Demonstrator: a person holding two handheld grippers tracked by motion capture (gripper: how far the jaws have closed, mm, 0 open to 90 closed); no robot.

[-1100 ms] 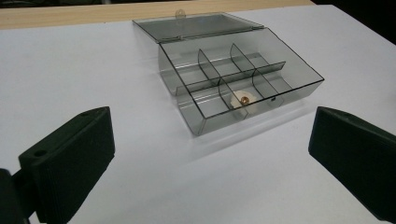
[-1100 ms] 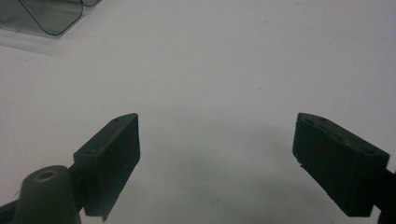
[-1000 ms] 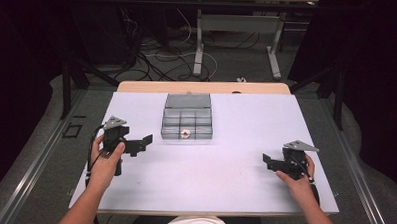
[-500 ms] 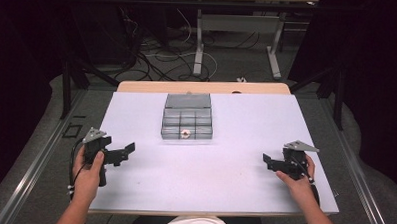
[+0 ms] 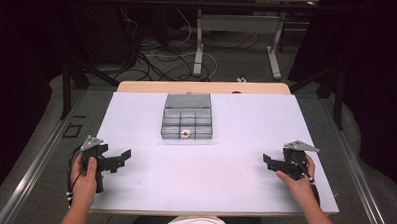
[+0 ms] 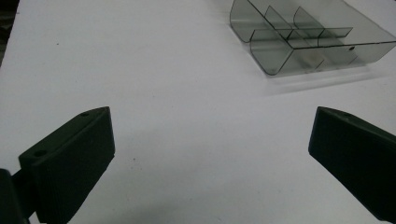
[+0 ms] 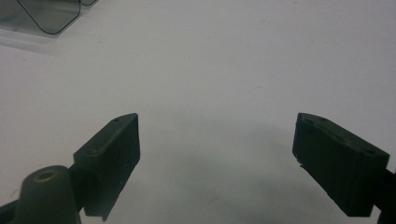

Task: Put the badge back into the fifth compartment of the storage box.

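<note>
A clear grey compartment box (image 5: 187, 120) sits at the middle back of the white table sheet (image 5: 235, 143), with a small round pale object (image 5: 186, 133) in its front middle cell. My left gripper (image 5: 121, 158) is held low at the sheet's front left, jaws wide apart and holding nothing. In the left gripper view the box (image 6: 303, 37) lies ahead to the upper right of the gripper (image 6: 210, 154). My right gripper (image 5: 268, 161) rests at the front right, open and empty; in its own view the gripper (image 7: 217, 154) faces bare sheet, with a box corner (image 7: 46, 16) at top left.
A wooden tabletop edge (image 5: 202, 87) shows behind the sheet. Beyond it stand a desk frame (image 5: 239, 38) and tangled floor cables (image 5: 153, 55). A metal rail (image 5: 45, 151) runs along the left side. Bare sheet lies between the two grippers.
My left gripper has drawn back toward the front left corner of the sheet, away from the box, still open. The right gripper has stayed put.
</note>
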